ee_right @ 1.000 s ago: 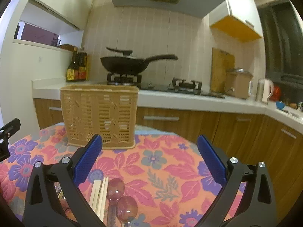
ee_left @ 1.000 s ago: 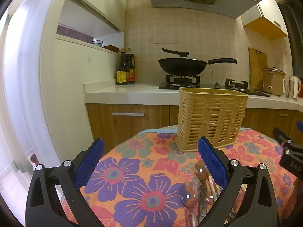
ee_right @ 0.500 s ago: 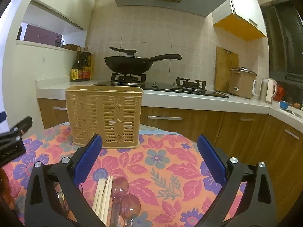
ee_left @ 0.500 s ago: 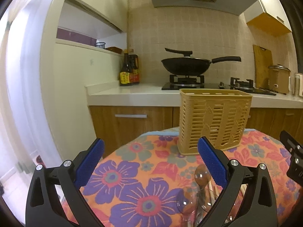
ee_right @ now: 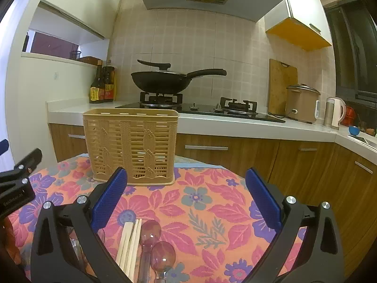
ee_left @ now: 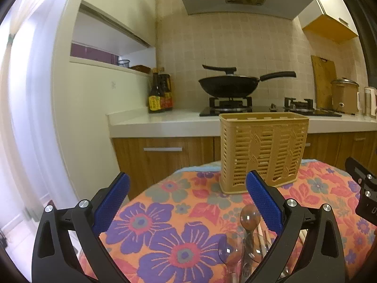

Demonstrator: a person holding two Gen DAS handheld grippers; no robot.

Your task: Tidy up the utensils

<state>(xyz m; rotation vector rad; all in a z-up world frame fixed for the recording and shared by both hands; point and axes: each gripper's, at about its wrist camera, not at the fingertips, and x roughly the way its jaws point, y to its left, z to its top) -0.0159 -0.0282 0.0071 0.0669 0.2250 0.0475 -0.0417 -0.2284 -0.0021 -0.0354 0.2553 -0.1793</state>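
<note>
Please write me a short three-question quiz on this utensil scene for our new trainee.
1. True or false: the left gripper holds a spoon.
2. What lies beside the clear spoons on the floral tablecloth? A) forks B) chopsticks C) knives
3. Fill in: the slatted basket stands ____ on the table.

Key: 1 false, both it and the right gripper are open and empty; 2 B; 3 upright.

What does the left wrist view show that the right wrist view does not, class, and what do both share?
Only the left wrist view shows clear spoons bunched by the left gripper. Only the right shows a white kettle, a blue bowl, and pink spoons beside chopsticks. Both share the tan basket, wok and floral tablecloth; jaws open.
</note>
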